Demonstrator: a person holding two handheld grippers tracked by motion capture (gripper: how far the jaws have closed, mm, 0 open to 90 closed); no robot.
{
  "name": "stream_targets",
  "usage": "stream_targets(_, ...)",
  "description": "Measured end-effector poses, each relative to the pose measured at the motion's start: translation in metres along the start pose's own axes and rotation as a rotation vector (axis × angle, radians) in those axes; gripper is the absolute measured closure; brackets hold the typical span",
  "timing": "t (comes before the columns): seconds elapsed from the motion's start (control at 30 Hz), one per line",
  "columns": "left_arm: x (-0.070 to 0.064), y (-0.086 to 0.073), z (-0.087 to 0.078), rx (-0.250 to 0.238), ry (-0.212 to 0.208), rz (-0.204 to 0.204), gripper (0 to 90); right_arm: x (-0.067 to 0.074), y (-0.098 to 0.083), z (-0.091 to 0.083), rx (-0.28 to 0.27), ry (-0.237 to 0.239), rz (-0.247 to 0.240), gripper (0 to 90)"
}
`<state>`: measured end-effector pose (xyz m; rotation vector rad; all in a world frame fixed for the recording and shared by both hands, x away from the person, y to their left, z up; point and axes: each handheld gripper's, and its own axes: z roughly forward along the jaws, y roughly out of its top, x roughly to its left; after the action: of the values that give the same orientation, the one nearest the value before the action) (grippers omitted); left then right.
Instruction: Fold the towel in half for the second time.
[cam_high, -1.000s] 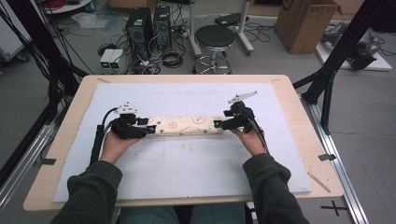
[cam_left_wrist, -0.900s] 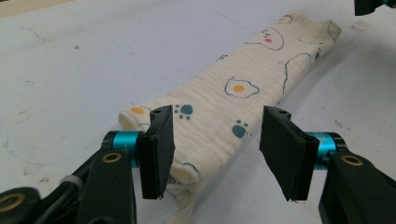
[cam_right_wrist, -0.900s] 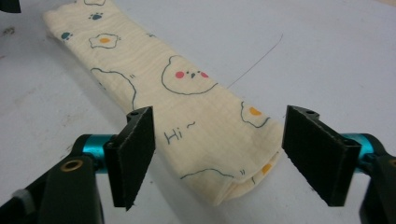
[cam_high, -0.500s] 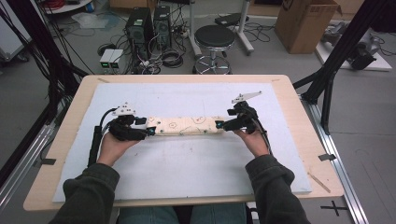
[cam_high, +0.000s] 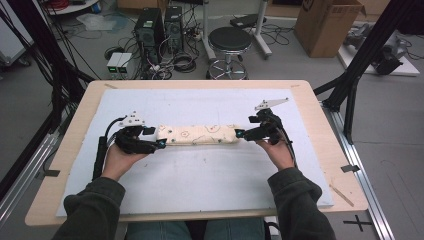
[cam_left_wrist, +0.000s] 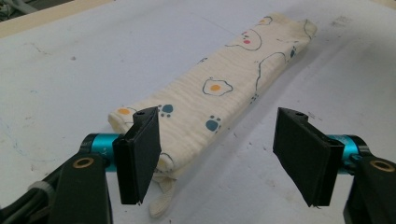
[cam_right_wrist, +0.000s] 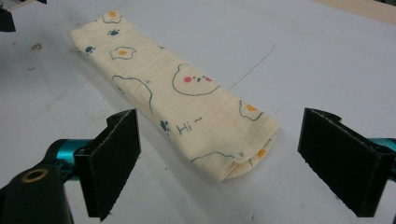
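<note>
two grippers are on my screens, one at each end of a folded cloth (cam_high: 197, 134) that lies long across the white mat (cam_high: 200, 170) on the wooden table (cam_high: 65, 165). at the left, the left gripper (cam_high: 159, 143) sits at the cloth's left end; in its own view the jaws stand wide apart and hold nothing, and the cloth end, with a small loose corner, lies on the mat just behind the left jaw. the cloth is cream, printed with fried eggs, paw marks and a small face. at the right, the right gripper (cam_high: 241, 133) faces the other end; its jaws are also wide and empty, the folded end lying between them but farther ahead, apart from both pads.
</note>
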<state>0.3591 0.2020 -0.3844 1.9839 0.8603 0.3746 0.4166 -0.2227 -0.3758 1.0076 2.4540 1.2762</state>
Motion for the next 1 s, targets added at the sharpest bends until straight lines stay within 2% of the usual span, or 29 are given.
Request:
stream_targets(0.1, -0.002, -0.004, -0.005, -0.026, 0.008, -0.004, 31.8, 0.002, 0.000, -0.005, -0.007, -0.001, -0.003, 12.3)
stream_targets(0.27, -0.002, -0.014, -0.012, -0.016, 0.016, -0.020, 30.9, 0.005, -0.001, -0.013, -0.017, 0.000, -0.008, 12.3)
stream_targets(0.37, -0.003, -0.018, -0.018, -0.029, 0.021, -0.029, 30.8, 0.007, -0.003, -0.015, -0.027, -0.005, -0.020, 12.4)
stream_targets(1.0, -0.008, -0.043, -0.036, -0.038, 0.032, -0.050, 29.8, 0.008, -0.039, -0.028, -0.024, -0.018, 0.005, 12.4)
